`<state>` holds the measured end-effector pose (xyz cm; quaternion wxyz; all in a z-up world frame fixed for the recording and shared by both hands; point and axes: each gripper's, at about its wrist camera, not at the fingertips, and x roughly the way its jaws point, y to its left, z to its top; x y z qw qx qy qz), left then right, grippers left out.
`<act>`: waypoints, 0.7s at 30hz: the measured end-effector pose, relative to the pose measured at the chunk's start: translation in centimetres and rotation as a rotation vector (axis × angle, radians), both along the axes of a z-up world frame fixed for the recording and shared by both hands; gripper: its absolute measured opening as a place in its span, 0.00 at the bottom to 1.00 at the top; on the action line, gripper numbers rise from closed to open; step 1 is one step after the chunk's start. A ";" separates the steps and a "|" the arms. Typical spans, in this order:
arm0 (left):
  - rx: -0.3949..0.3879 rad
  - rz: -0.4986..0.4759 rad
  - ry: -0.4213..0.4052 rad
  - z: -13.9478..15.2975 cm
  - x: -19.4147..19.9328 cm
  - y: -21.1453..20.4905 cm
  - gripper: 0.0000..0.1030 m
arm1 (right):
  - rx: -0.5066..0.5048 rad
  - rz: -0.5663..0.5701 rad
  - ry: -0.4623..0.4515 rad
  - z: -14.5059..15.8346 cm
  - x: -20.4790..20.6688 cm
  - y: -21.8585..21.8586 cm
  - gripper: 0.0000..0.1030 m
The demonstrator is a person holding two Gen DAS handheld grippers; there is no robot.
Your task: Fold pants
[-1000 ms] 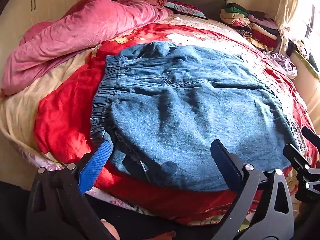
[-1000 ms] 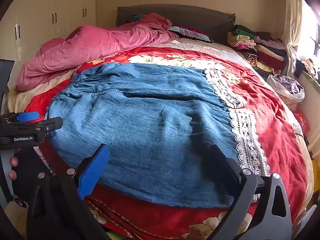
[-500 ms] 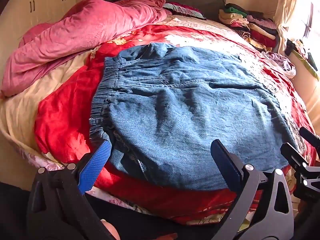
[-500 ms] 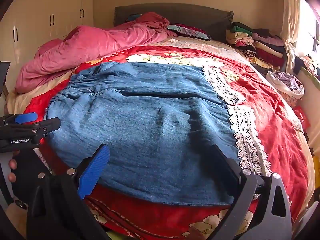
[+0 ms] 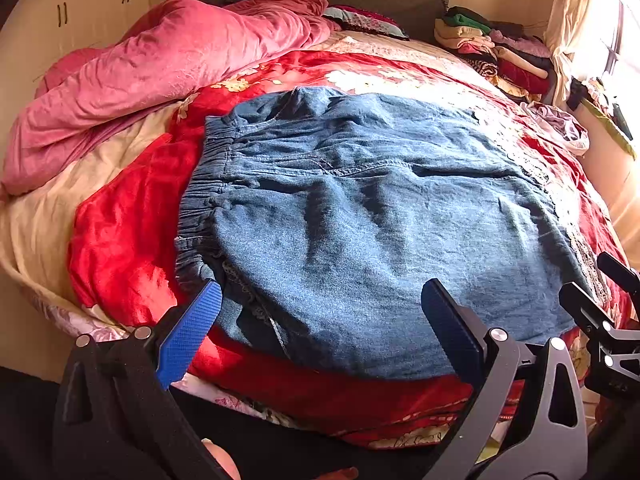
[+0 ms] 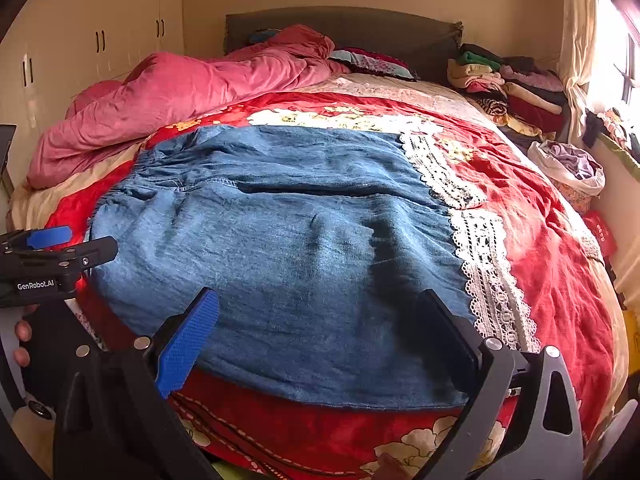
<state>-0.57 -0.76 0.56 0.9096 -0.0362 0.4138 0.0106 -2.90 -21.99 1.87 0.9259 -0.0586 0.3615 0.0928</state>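
the pants point(image 5: 380, 216) lie spread flat on the red blanket point(image 5: 124, 224) in the middle of the bed, waist to the left and lace cuffs point(image 6: 484, 264) to the right. they look folded once the long way, but i can't be sure.

the left tongs point(image 5: 320, 316) are wide open and hold nothing. they hang over the near edge of the pants, close to the waist point(image 5: 200, 208). the right tongs point(image 6: 316, 320) are wide open too, empty, over the near edge closer to the cuffs.

i think the next step is to grab the cloth. to do it well, each tong should go down to the near edge and pinch all the layers, not just the top one. the left should bite near the waist corner, the right near the cuff corner. lift both at the same time so the cloth stays flat and does not bunch up. the lace is thin and could snag, so it is better to pinch the blue part beside it.

around the pants there is a pink quilt point(image 5: 160, 64) at the far left, well apart. a pile of clothes point(image 6: 508, 84) sits at the far right by the headboard. nothing lies on the pants. the blanket is soft and bumpy, so the tongs might catch it too.
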 end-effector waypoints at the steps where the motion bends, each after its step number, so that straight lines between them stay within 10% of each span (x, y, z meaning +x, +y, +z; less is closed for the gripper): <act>1: 0.000 0.000 -0.001 0.0 0.0 0.0 0.91 | 0.000 -0.001 0.001 0.0 0.0 0.0 0.96; 21: 0.001 0.000 -0.004 0.1 -0.1 -0.1 0.91 | -0.006 -0.007 0.003 -0.1 0.0 -0.2 0.96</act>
